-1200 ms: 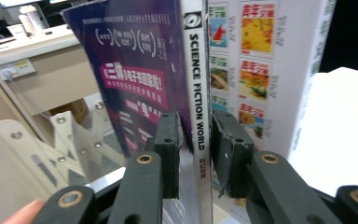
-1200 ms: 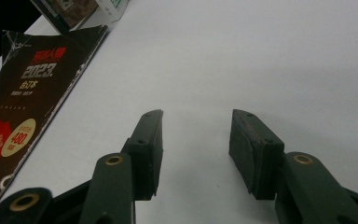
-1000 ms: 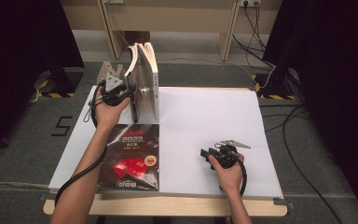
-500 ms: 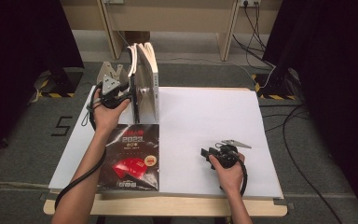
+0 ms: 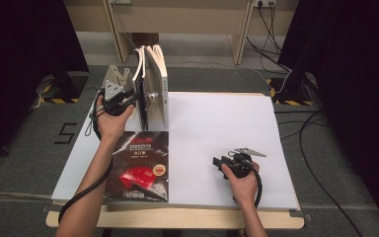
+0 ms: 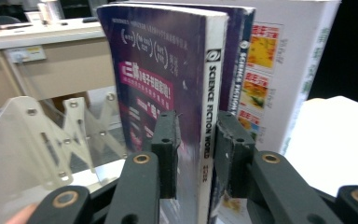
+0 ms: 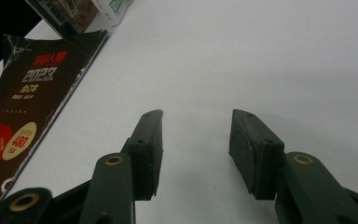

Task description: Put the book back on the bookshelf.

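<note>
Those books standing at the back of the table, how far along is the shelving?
Looks done: several books stand upright beside the folding stand. In hand: the left gripper, whose jaws have just been closing, straddles the spine of the purple science fiction book. Probably left: the dark magazine lies flat on the table; the right gripper rests open.

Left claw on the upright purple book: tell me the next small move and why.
Probably ease the purple book toward the person, out of the row. The left claw has just been closing, and its jaws now straddle the spine, pads against both covers. The book stands upright beside the white book, so a straight pull should avoid tipping its neighbours. The right claw rests open on the table.
</note>
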